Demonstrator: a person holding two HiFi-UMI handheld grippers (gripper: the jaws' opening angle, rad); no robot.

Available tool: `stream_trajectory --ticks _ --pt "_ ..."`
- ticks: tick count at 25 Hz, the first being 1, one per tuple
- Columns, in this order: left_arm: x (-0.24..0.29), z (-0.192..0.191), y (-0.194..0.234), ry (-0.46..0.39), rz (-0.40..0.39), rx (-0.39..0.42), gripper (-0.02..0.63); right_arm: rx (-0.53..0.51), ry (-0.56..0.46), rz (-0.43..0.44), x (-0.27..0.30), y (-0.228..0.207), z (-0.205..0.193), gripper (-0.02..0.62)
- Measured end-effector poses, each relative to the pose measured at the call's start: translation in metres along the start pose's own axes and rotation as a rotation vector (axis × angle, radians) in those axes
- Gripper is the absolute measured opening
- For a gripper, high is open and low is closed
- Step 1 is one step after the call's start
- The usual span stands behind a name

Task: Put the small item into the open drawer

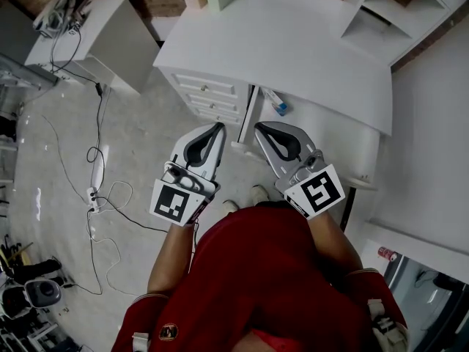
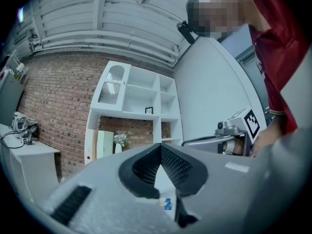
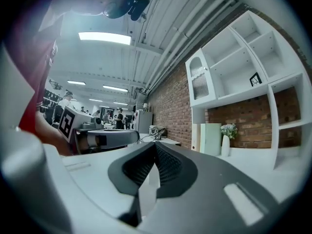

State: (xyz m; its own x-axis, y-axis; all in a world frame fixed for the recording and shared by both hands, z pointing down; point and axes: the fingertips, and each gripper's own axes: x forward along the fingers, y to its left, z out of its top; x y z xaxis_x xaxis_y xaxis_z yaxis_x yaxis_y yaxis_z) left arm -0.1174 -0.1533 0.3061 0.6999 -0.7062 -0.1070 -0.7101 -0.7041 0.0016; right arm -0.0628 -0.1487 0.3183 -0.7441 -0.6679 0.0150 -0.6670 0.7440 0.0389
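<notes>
A small white item with a blue end (image 1: 275,103) lies in a narrow open drawer (image 1: 258,116) under the white desk's front edge, right of the closed drawer fronts (image 1: 212,97). My left gripper (image 1: 218,127) and right gripper (image 1: 260,129) hang side by side in the air just short of that drawer, tips pointing at the desk. Both are shut with nothing between the jaws. In the left gripper view the left gripper (image 2: 160,148) has its tips together, and a bit of blue (image 2: 167,204) shows below them. The right gripper (image 3: 156,145) is likewise closed to a point.
The white desk (image 1: 293,42) fills the far side, with white shelving (image 1: 381,9) at its right end. A second white table (image 1: 95,28) stands at the left. Cables and a power strip (image 1: 94,189) run over the pale floor. The person's feet (image 1: 245,199) are below the grippers.
</notes>
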Motion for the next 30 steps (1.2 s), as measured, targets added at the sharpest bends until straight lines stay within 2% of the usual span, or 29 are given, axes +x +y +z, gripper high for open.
stream_trajectory --ticks 10,30 --pt "-0.012 0.000 -0.004 -0.005 0.001 0.002 -0.002 0.020 -0.020 -0.005 -0.003 0.017 0.000 0.011" --pt "-0.022 -0.001 -0.005 -0.017 0.005 -0.011 -0.002 0.027 -0.013 -0.043 -0.011 0.019 -0.006 0.011"
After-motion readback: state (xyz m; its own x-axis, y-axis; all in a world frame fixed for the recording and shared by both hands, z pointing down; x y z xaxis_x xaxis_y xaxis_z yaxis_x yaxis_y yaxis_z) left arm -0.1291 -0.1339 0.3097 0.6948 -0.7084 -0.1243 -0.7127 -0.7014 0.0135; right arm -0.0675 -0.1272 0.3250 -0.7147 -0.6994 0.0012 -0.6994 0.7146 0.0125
